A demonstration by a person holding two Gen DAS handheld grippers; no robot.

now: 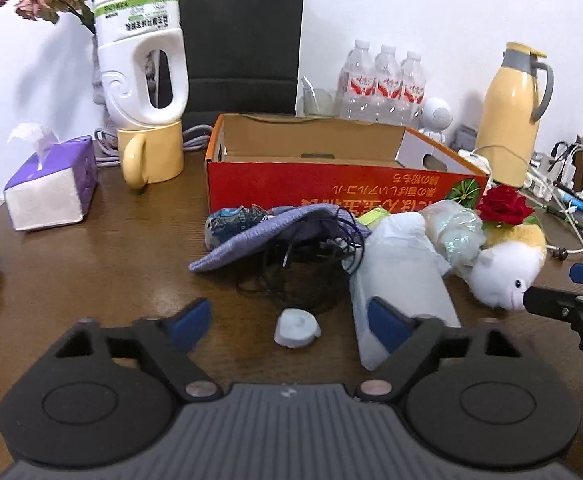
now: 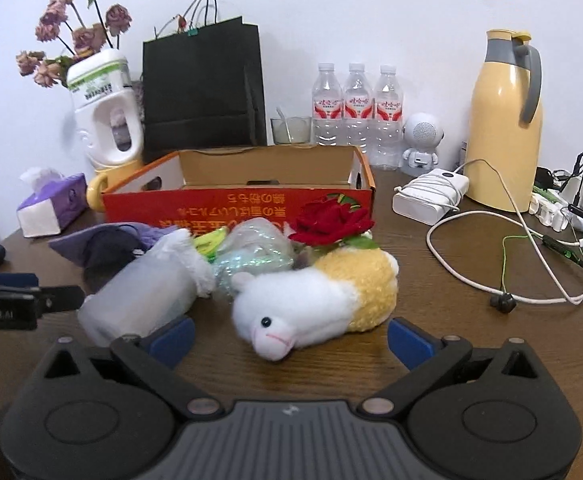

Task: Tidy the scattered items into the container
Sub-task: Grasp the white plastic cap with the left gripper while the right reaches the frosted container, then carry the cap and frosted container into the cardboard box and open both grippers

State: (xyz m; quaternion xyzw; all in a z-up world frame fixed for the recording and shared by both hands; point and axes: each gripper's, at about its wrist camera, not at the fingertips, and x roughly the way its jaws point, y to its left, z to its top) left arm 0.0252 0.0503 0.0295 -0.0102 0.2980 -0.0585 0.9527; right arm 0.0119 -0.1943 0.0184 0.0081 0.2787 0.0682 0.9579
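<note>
An open red cardboard box (image 1: pixel 331 184) (image 2: pixel 235 204) stands at the middle of the brown table. In front of it lie a purple cloth (image 1: pixel 267 236), tangled black cords (image 1: pixel 303 276), a frosted plastic container (image 1: pixel 399 280) (image 2: pixel 139 292), crumpled clear wrap (image 2: pixel 255 256), a red rose (image 2: pixel 331 220) and a white-and-yellow plush animal (image 2: pixel 315 296) (image 1: pixel 507 268). A small white cap (image 1: pixel 296 327) lies between my left gripper's fingers. My left gripper (image 1: pixel 291 326) is open and empty. My right gripper (image 2: pixel 289 338) is open, its fingers either side of the plush's head.
A tissue box (image 1: pixel 51 192), yellow mug (image 1: pixel 151 156) with a white jug, black paper bag (image 1: pixel 239 44), three water bottles (image 2: pixel 355 108), a yellow thermos (image 2: pixel 503 120), a white charger (image 2: pixel 431 196) and loose cables (image 2: pixel 531 264) surround the box.
</note>
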